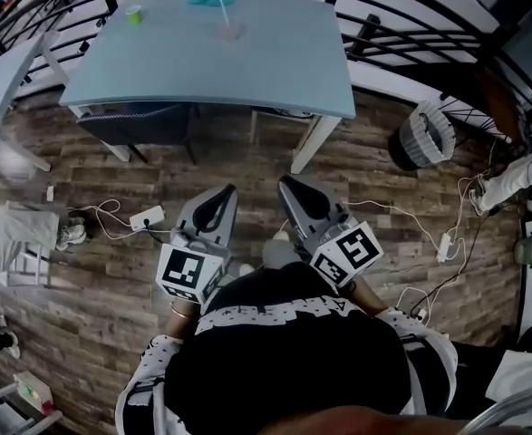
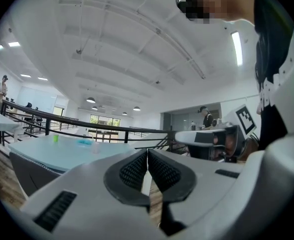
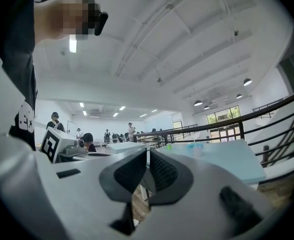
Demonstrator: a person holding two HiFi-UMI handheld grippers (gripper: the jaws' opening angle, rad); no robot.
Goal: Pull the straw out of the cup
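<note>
L gripper [image 1: 227, 191] + R gripper [image 1: 285, 183] jaws closed, empty, cup [image 1: 233, 32] on table [image 1: 275, 71] w/ straw [image 1: 222, 9] inside

Seen from the head camera, the person wears a black top [image 1: 288, 356] with white sleeves [image 1: 144, 390] marked in black, and a white band [image 1: 275, 314] with black print runs across it. A thin bracelet [image 1: 182, 313] circles the left wrist. The left tool [image 1: 228, 189] and right tool [image 1: 284, 181] are pale grey moulded shells that taper toward the tip, with slotted vents on their flanks. Dark ribbed pads [image 2: 135, 170] line the jaws. Each tool carries a white cube [image 1: 191, 275] printed with black square markers.
</note>
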